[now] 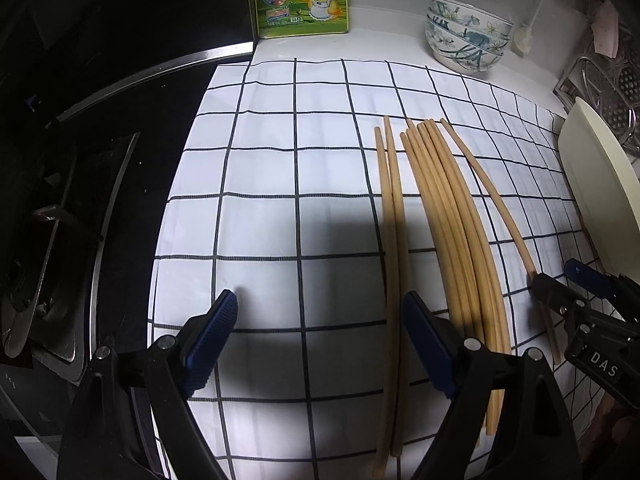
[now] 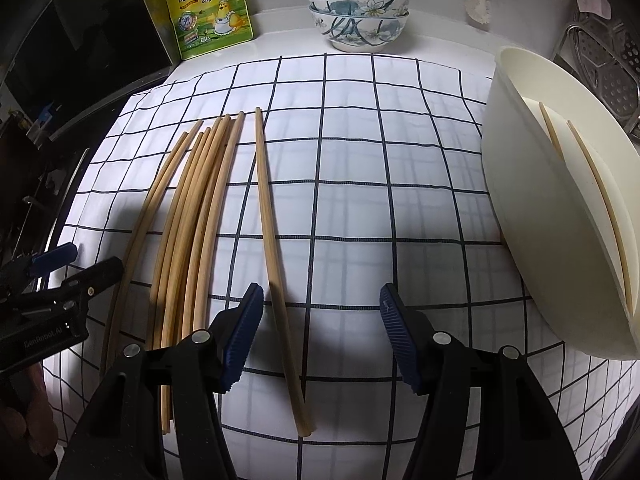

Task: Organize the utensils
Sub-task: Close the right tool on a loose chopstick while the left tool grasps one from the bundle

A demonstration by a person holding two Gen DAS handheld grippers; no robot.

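On a kitchen counter, I hold two claws above a spread of bamboo chopsticks, both pointing steeply down and both gaping with nothing between the pads.

Far left lies the dark stove [image 1: 72, 216]. My left gripper [image 1: 320, 338] hangs over bare checked cloth [image 1: 260, 168]; its right-hand pad sits just beside the left pair of chopsticks [image 1: 390, 240], which is outside the jaws, to their right. Next comes the main bundle of chopsticks [image 2: 192, 232], several sticks lying close together, then the single chopstick [image 2: 272, 240] set apart on its right.

My right gripper [image 2: 320, 336] is wide open over that single stick. It passes just inside the left pad, nearer that pad than the right one, and I cannot tell whether it touches it. Every stick lies with its long axis running near to far, roughly in line with my fingers, so the jaws would close across the stick's width. I judge the right claw the nearer hand for this one, and the cream holder [image 2: 560, 216] on the far right, already holding two chopsticks [image 2: 580, 184], the likely destination.

The cloth is white with a dark grid, lightly creased, laid on a pale counter. At the far edge stand a yellow seasoning pouch [image 2: 212, 12] and stacked floral bowls [image 2: 358, 12]; a metal rack [image 2: 608, 60] sits at the far right.
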